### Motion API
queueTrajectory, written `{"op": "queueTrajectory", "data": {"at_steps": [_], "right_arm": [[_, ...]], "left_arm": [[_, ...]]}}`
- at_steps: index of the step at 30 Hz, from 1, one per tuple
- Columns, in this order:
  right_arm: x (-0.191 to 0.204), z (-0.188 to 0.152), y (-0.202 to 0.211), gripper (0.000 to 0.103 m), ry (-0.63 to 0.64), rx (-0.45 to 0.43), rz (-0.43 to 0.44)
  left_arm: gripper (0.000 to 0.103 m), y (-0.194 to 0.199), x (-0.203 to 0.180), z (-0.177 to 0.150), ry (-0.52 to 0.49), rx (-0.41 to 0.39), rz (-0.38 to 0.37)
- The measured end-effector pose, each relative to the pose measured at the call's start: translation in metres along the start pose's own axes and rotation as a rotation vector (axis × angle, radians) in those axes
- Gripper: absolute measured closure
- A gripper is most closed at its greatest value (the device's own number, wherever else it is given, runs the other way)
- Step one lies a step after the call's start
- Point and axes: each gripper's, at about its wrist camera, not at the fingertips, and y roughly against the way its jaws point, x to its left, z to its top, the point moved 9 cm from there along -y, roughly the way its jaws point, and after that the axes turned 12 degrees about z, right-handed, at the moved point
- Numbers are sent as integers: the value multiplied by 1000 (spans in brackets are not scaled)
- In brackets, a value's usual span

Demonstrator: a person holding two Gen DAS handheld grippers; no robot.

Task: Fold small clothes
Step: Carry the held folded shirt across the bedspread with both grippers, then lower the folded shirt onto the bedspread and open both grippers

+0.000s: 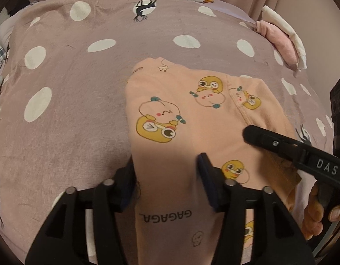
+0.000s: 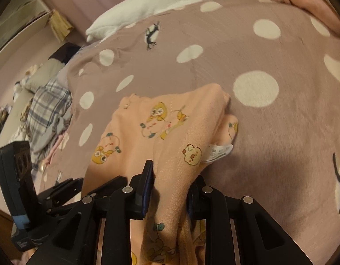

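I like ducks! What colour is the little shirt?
Peach shirt with yellow cartoon ducks, clearest in the left wrist view.
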Motion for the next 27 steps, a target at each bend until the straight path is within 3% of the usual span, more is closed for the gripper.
{"op": "queueTrajectory", "data": {"at_steps": [7,18,27], "right_arm": [[-10,-5,2,70,-54,-8,3],[-17,-5,8,66,-113,-21,28],[-19,-5,15,66,-130,-39,25]], "left_arm": [[32,0,7,-4,8,-2,15],[25,4,17,-8,20,-1,32],[24,11,26,-15,25,-4,47]]}}
